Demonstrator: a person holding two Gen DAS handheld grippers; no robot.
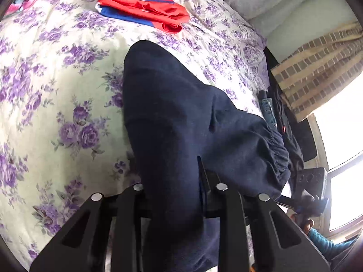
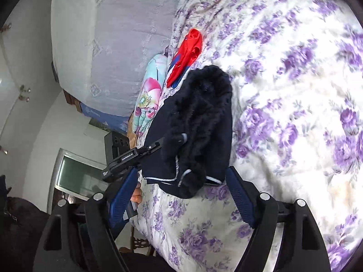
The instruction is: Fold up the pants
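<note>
Our left gripper (image 1: 181,181) is clamped on the navy pants (image 1: 181,113); our right gripper (image 2: 181,195) gapes empty (waistband just ahead); we should pinch that edge squarely.

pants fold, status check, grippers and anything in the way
Left gripper shut on navy pants. Right gripper open, nothing between its pads. Red and blue garment lies beyond on floral bedspread, clear of the pants.

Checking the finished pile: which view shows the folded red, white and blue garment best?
The left wrist view: the red, white and blue garment lies in full view, folded on the floral bedspread. In the right wrist view it is edge-on, partly behind the navy pants.
</note>
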